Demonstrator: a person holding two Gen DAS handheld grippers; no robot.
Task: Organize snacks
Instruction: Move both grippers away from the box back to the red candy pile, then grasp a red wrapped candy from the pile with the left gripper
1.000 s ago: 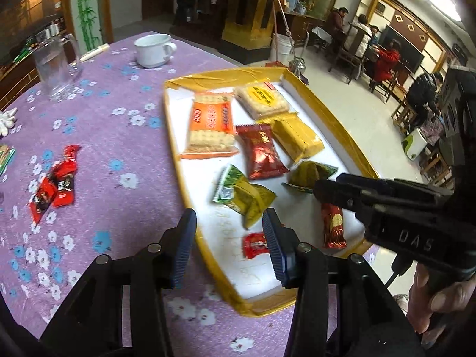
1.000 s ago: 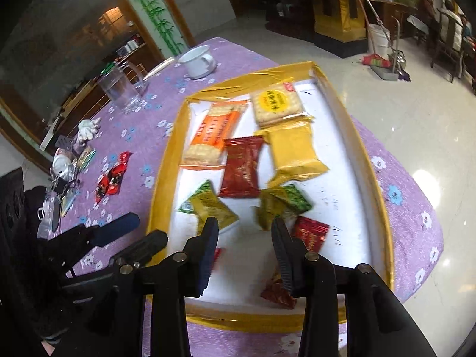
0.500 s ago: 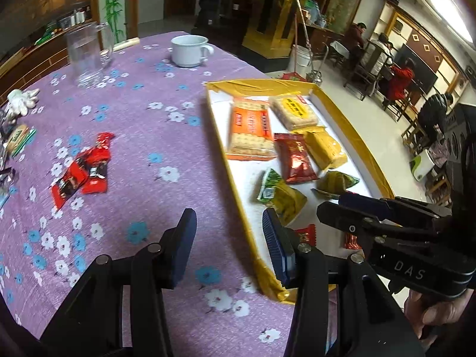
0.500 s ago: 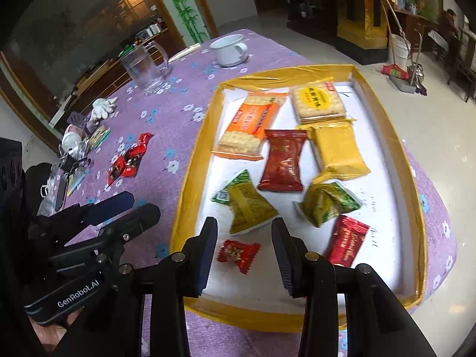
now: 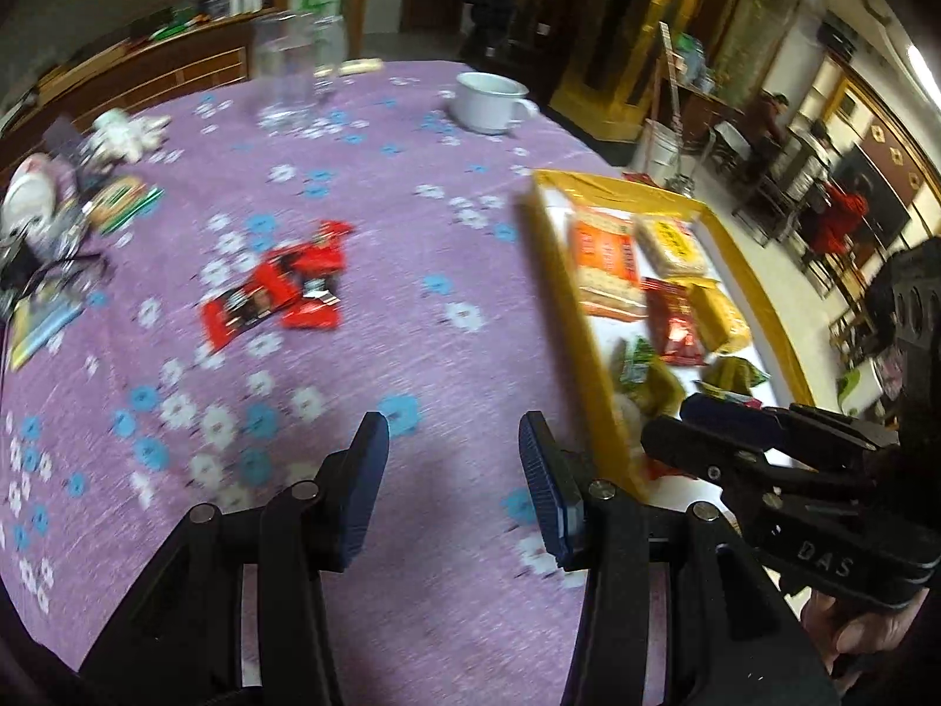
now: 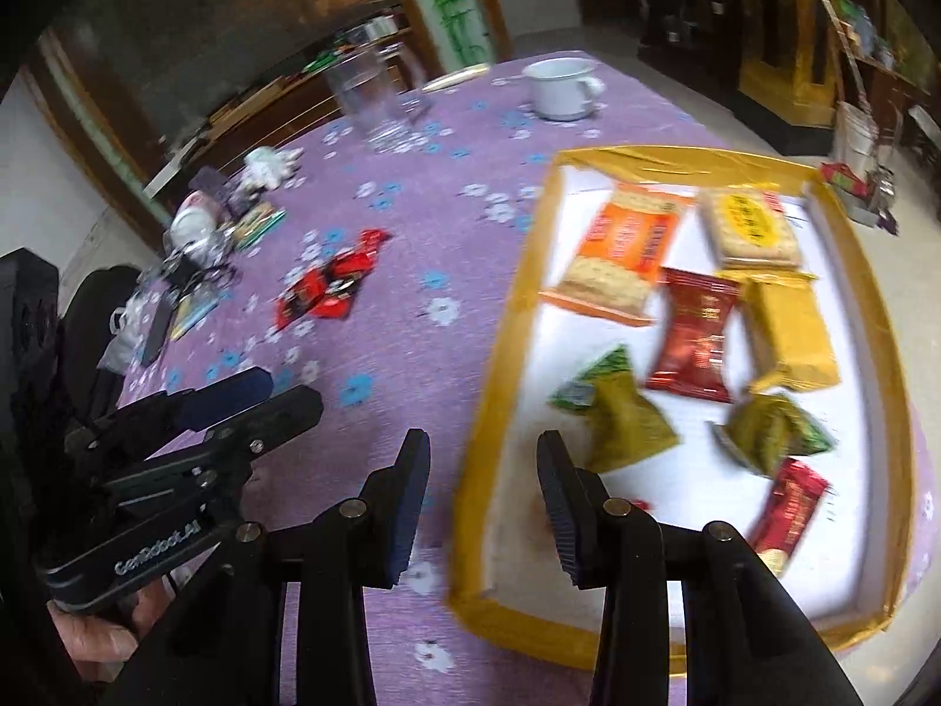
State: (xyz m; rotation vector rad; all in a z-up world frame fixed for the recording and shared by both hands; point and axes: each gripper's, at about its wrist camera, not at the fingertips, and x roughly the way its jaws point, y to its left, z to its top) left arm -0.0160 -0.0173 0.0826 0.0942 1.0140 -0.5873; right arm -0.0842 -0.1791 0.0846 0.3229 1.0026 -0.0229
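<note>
Left wrist view gives me a smeared picture: my left gripper (image 5: 453,470) hangs over the purple flowered tablecloth (image 5: 411,294) with its jaws partly apart and nothing between them. A small heap of red snack packets (image 5: 276,294) lies loose on the cloth, well apart from the shallow yellow-rimmed tray with a white floor (image 5: 564,270). I cannot read the packets' print or count them through the blur. My right gripper (image 5: 676,429) crosses the lower right of this view and covers the near end of the tray, so I see only slivers of what lies there. From the right wrist view, my right gripper (image 6: 479,470) stands over the tray's left rim (image 6: 500,353), jaws partly apart and empty. Inside the tray I make out an orange biscuit pack (image 6: 617,253), a pale yellow cracker pack (image 6: 750,223), a dark red packet (image 6: 694,335), a plain yellow packet (image 6: 788,329), two green-and-olive pouches (image 6: 623,418) and a red bar wrapper (image 6: 788,506). Something small and red (image 6: 638,505) near my right finger is mostly hidden behind it. Far across the table, a clear glass pitcher (image 6: 376,100) and a white mug (image 6: 559,88) are soft but recognisable, while the clutter at the left edge (image 6: 194,247) is too blurred to name.
</note>
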